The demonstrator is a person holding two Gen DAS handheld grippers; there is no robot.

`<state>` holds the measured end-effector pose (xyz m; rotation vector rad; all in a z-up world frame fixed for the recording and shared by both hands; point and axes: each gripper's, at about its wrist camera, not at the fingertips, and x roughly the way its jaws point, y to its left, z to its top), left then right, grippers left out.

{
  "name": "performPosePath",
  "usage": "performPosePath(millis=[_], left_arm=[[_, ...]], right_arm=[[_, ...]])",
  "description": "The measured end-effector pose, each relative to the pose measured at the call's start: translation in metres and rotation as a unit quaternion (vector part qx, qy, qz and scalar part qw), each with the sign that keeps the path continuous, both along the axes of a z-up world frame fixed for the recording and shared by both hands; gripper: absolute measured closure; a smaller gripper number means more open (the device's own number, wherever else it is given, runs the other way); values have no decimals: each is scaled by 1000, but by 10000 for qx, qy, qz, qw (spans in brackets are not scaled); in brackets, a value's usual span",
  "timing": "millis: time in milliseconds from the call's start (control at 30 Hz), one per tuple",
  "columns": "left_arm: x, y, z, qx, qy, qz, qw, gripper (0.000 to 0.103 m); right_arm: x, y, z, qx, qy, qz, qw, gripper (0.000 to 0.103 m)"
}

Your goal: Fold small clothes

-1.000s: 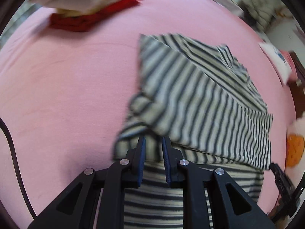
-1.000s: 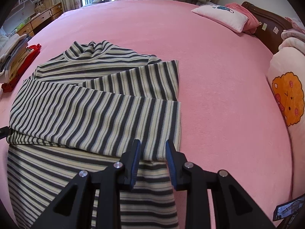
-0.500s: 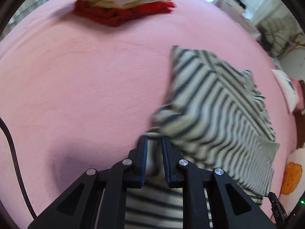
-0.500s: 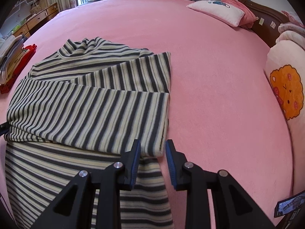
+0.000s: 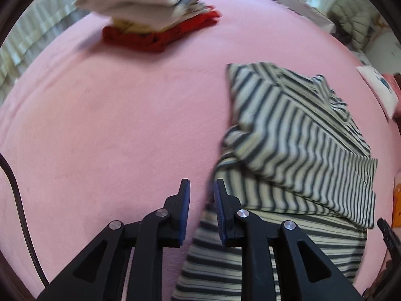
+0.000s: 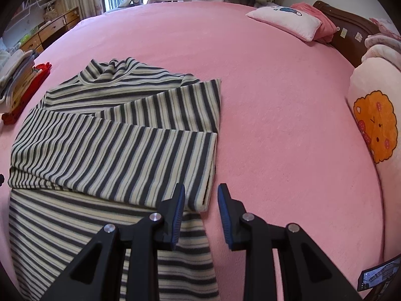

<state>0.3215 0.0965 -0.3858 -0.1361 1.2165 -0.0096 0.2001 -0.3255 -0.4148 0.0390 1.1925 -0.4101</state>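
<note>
L gripper point(image 5: 201, 195): jaws narrow, nothing pinched, pink showing in the gap, shirt point(image 5: 295, 145) edge just beside the R-hand pad. R gripper point(image 6: 200, 200): jaws a bit wider, empty too, corner of the folded sleeve lying under the gap w/o being clamped. Outward from there: striped shirt flat on the bed point(image 6: 275, 100), collar away from the grippers, both sleeves folded in across the chest, upper sleeve crossing diag. over the lower, hem end nearest both grippers & not yet folded. Beyond, to the far L: stack point(image 5: 155, 12) of folded clothes, cream on top, red at bottom, well apart from the shirt. Far R: pillow point(image 6: 288, 21) near the headboard, plush point(image 6: 373, 125) w/ orange face at the bed edge. Step, by the look of it: sleeves done, body fold pending. Next move prob. calls for both grippers down to the hem corners, one each side, pinch through both layers, lift & carry toward the collar, keeping sleeves from sliding out; then onto the stack. Blur in L view, so exact contact w/ the edge hard to tell.
</note>
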Motion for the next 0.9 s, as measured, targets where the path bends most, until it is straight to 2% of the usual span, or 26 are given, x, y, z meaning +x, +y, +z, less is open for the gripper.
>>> performPosePath(millis=[133,167,233,267,300,467,700,800,900], left_arm=[[-1,-13,2,149,22,-217,9997,84],[-2,-16,3,191,17,-239,9995,78],[-3,-24,7,281,-17,-283,9992,60],[-3,-26,10,327,-41,-275,9991,46],[-9,-24,15,354,-78,-262,9990,38],[-28,-15,36,462,-103,-316,9984,36],[-48,2,59,507,-93,-521,9973,30],[-46,6,67,532,-238,-711,9958,30],[-33,1,74,554,-449,-967,9928,30]], right_arm=[[-1,-1,1,26,56,61,10000,76],[-2,1,3,5,47,108,9999,76],[-3,4,9,-70,31,231,9997,76],[-4,5,11,-63,23,282,9996,76],[-5,6,14,-43,27,345,9994,76],[-11,10,30,-15,87,645,9979,76],[-25,21,57,-219,198,1024,9943,76],[-25,31,64,-351,112,985,9944,76],[-15,39,63,-183,2,776,9968,76]])
